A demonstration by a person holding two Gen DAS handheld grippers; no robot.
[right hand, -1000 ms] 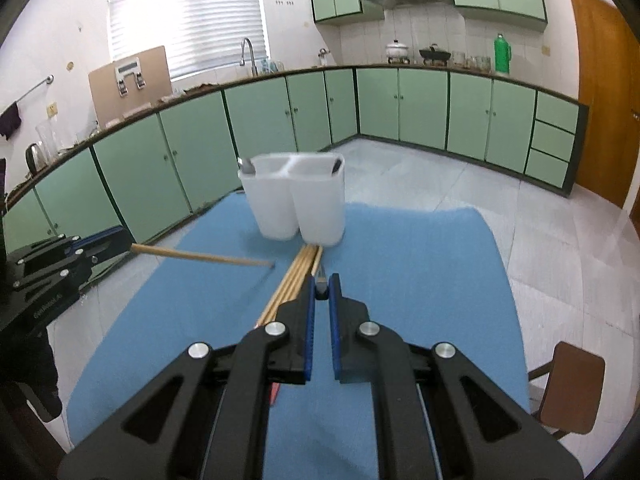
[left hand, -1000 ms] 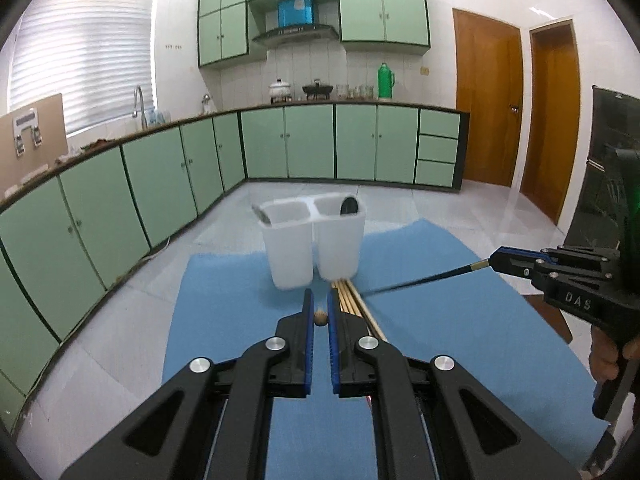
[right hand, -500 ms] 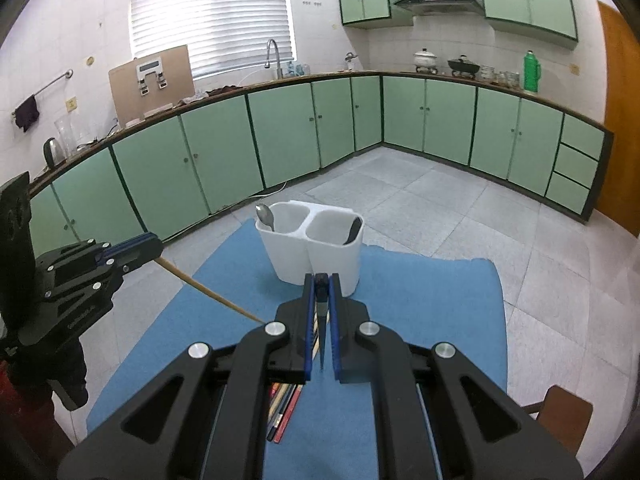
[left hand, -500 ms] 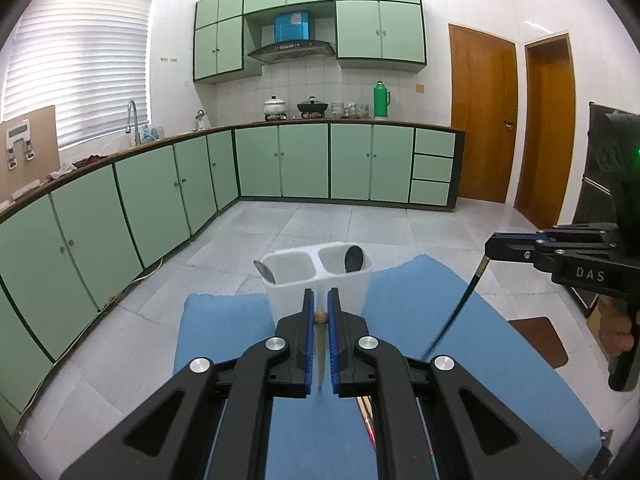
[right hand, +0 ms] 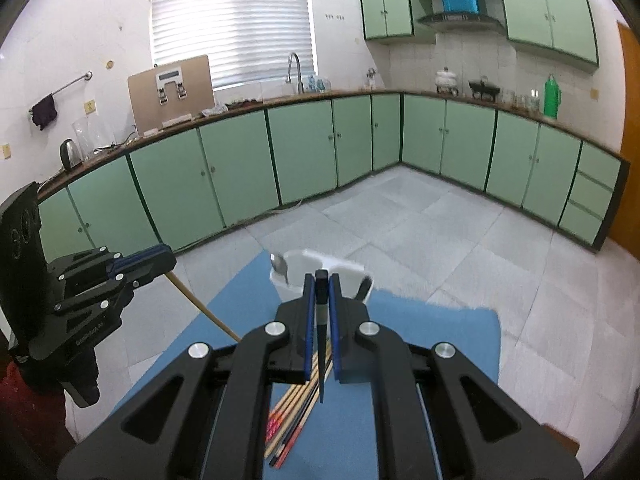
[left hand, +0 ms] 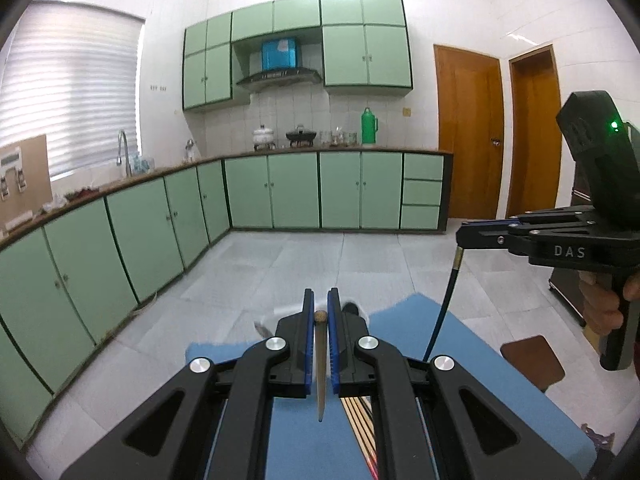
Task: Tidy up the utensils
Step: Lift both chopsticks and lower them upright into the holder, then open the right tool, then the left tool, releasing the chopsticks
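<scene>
My left gripper [left hand: 320, 312] is shut on a wooden chopstick [left hand: 320, 368] that hangs down over the blue mat [left hand: 472, 364]. My right gripper [right hand: 321, 292] is shut on a dark chopstick [right hand: 321, 344], also hanging down; it shows in the left wrist view [left hand: 444, 300]. The left gripper and its wooden chopstick [right hand: 200, 304] show at the left of the right wrist view. A white two-compartment holder [right hand: 320, 276] stands on the mat beyond the right gripper, with a spoon [right hand: 280, 266] in its left cup. Several chopsticks [right hand: 296, 412] lie on the mat below both grippers.
Green kitchen cabinets [left hand: 280, 196] line the far walls, with a tiled floor [left hand: 320, 264] beyond the mat. A brown stool [left hand: 532, 360] stands at the right of the table. Two wooden doors [left hand: 468, 136] are at the back right.
Both grippers have lifted and tilted up with their chopsticks, which now hang nearly vertical. The holder has dropped low in both views.
</scene>
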